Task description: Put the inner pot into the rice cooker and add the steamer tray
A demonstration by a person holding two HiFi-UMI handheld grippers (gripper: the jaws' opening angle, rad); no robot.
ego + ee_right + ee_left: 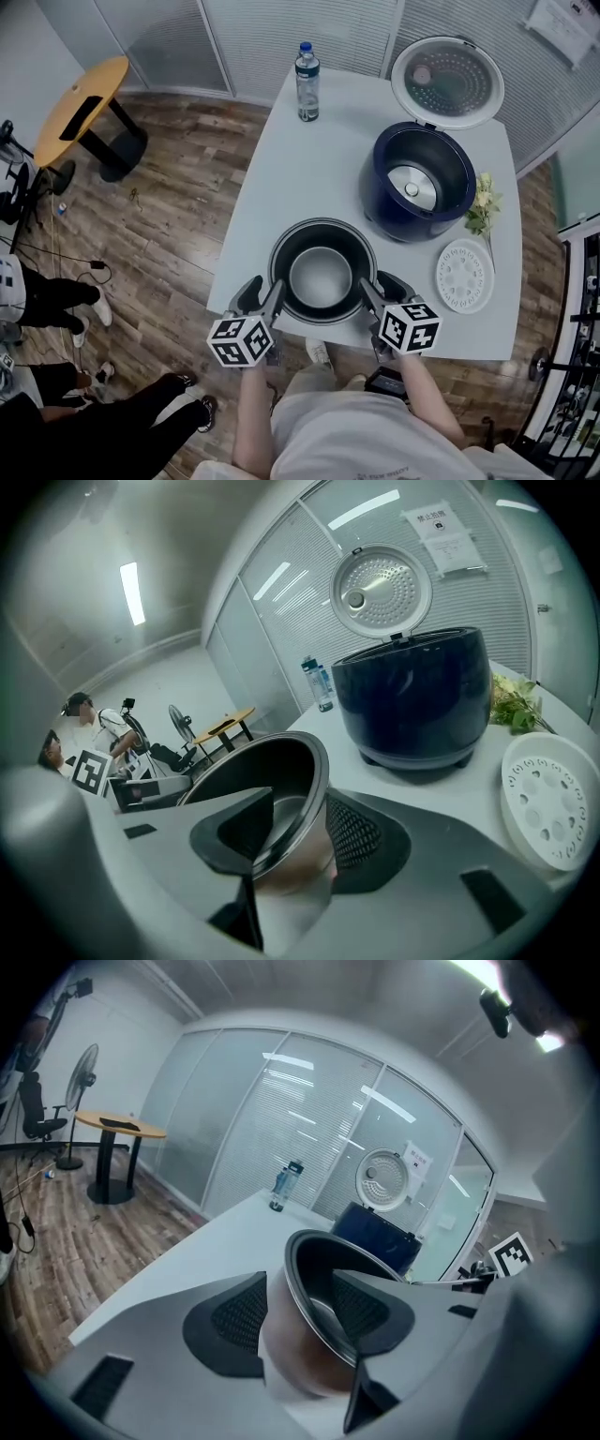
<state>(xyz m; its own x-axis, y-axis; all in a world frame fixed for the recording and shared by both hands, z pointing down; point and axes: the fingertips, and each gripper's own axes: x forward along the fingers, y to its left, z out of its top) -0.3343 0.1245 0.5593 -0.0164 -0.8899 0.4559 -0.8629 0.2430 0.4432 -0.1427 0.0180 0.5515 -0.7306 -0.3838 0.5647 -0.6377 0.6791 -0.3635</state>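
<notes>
Left gripper (265,292): jaws closed on the left wall of the inner pot (321,274), one jaw inside the rim, one pad outside. The left gripper view confirms it, with the wall pinched between the pads (239,1316).

Right gripper (378,289): same grip mirrored on the pot's right wall, inside jaw over the rim, outside pad on the wall. So 2 grippers are on 1 pot, at opposite sides.

The pot is at the near edge of the white table (281,178), empty, mouth up. Can't tell whether its base is off the table.

1 rice cooker (441,220), dark blue, sits behind and to the right of the pot, apart from it. Its lid (448,82) is hinged fully open and the cavity shows the bare heater plate.

1 steamer tray (465,276), a white perforated disc, lies flat on the table right of the pot and just in front of the cooker.

1 water bottle (307,82) stands upright at the far edge, blue cap on.

1 sprig of pale flowers (483,204) lies beside the cooker's right side.

Off the table: 1 round wooden side table (82,103) at far left, and the legs of bystanders (56,300) at the left edge.
</notes>
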